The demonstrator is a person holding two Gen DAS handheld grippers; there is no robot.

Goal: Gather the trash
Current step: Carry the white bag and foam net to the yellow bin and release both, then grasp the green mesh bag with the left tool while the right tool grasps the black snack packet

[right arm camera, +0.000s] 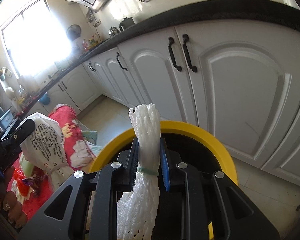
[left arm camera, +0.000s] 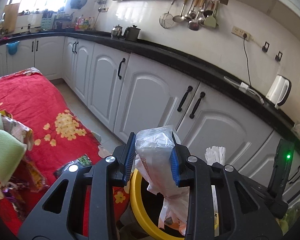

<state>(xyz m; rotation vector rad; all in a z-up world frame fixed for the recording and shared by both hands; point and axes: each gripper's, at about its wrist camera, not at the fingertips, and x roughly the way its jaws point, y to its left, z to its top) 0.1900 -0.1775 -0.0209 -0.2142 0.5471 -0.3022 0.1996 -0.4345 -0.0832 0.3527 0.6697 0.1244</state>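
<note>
My left gripper (left arm camera: 153, 156) is shut on a crumpled clear-and-white plastic bag (left arm camera: 158, 160) and holds it above the yellow-rimmed black trash bin (left arm camera: 135, 198). My right gripper (right arm camera: 149, 160) is shut on a bundle of white foam fruit netting (right arm camera: 146, 140) tied with a green band, held over the same bin (right arm camera: 200, 132). The netting's top also shows in the left wrist view (left arm camera: 216, 154). The left gripper with its bag (right arm camera: 44, 138) shows at the left of the right wrist view.
A table with a red floral cloth (left arm camera: 34, 104) stands left of the bin, carrying snack wrappers (left arm camera: 76, 164) and green sponges (left arm camera: 4, 150). White cabinets (left arm camera: 154, 92) under a black counter (left arm camera: 170, 54) run behind. A white kettle (left arm camera: 279, 90) stands on the counter.
</note>
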